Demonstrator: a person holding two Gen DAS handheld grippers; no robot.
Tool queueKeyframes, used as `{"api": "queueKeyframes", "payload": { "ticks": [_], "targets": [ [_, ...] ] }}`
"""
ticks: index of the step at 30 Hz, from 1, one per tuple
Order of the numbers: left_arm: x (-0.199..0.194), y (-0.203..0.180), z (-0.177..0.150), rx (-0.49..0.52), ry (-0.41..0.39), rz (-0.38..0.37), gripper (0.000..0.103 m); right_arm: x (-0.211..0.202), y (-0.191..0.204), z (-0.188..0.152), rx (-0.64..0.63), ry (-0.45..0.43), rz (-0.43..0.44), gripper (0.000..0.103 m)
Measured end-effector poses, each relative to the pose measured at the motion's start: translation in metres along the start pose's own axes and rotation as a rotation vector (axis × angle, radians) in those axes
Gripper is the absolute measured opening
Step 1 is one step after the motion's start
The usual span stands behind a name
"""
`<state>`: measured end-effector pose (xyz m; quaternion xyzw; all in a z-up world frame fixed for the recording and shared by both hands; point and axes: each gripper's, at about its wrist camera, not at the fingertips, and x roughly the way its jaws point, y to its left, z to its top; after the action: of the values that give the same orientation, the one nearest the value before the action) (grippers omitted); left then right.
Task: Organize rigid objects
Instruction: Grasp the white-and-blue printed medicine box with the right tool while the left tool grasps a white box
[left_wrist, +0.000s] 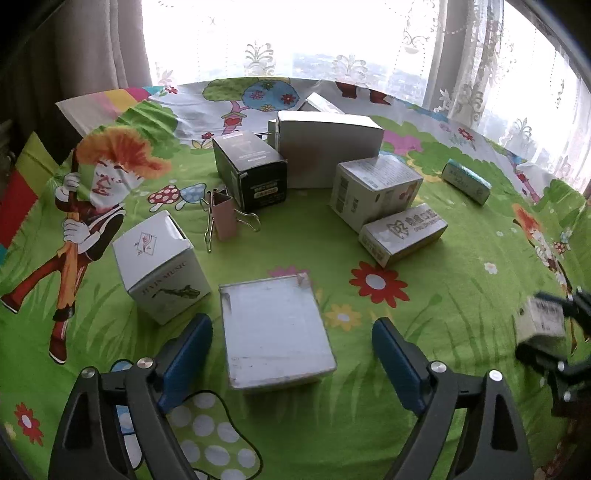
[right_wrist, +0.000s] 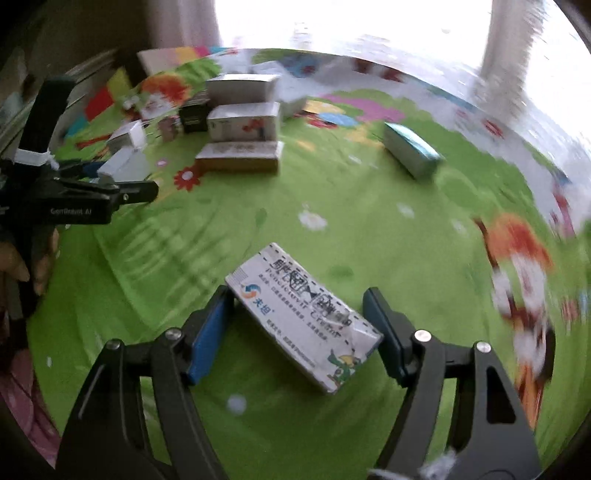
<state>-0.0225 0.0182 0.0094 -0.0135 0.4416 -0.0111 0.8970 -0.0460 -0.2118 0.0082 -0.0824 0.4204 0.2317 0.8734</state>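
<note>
A flat white box (left_wrist: 275, 332) lies on the green cartoon cloth (left_wrist: 443, 295) between the blue pads of my left gripper (left_wrist: 291, 360). That gripper is open, with a gap to the box on both sides. My right gripper (right_wrist: 299, 321) is shut on a white medicine box (right_wrist: 303, 314) with blue print, which sits slantwise between the pads, each pad on a corner. The box looks sharp while the cloth (right_wrist: 332, 221) behind it is blurred. In the left wrist view the right gripper (left_wrist: 554, 325) shows blurred at the right edge with the same box (left_wrist: 541, 319).
Near the window sits a cluster: a black box (left_wrist: 255, 170), a large white box (left_wrist: 325, 147), two pale printed boxes (left_wrist: 373, 188) (left_wrist: 402, 232). A saxophone-print box (left_wrist: 162, 262) and a pink binder clip (left_wrist: 223, 218) lie left, a teal box (left_wrist: 467, 181) right. A hand (right_wrist: 22, 266) holds the left gripper.
</note>
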Motion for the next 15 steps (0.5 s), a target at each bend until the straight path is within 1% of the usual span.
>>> {"api": "queueKeyframes", "payload": {
  "ticks": [1,2,3,5,7,8,9,12,13,15],
  "targets": [
    [0.0,0.001,0.0,-0.006,-0.001,-0.006,0.09,-0.003,0.001,-0.003,0.013,0.001,-0.01,0.078],
    [-0.001,0.003,0.0,-0.012,-0.002,-0.01,0.092,-0.005,0.003,-0.005,0.015,0.005,-0.005,0.087],
    [0.0,0.004,0.0,-0.017,-0.001,-0.013,0.093,-0.006,0.005,-0.007,-0.005,0.015,0.022,0.097],
    [0.0,0.001,0.0,-0.009,0.002,-0.002,0.093,-0.004,0.009,-0.009,-0.064,0.028,0.059,0.098],
    [0.002,-0.002,0.0,0.005,0.009,0.018,0.093,-0.009,0.013,-0.015,-0.119,0.019,0.095,0.093],
    [0.002,-0.002,0.0,0.009,0.011,0.021,0.094,-0.011,0.013,-0.016,-0.13,0.011,0.109,0.085],
    [0.002,-0.003,0.0,0.01,0.012,0.021,0.095,-0.012,0.012,-0.016,-0.129,0.007,0.117,0.083],
    [0.001,0.001,0.0,-0.002,0.008,-0.001,0.096,-0.008,-0.002,-0.009,-0.069,0.005,0.162,0.083],
    [0.001,0.002,0.0,-0.009,0.005,-0.008,0.096,-0.005,-0.005,-0.005,-0.057,0.004,0.158,0.082],
    [0.0,0.005,0.0,-0.021,0.001,-0.025,0.096,0.001,-0.004,0.002,-0.068,0.013,0.102,0.072]
  ]
}}
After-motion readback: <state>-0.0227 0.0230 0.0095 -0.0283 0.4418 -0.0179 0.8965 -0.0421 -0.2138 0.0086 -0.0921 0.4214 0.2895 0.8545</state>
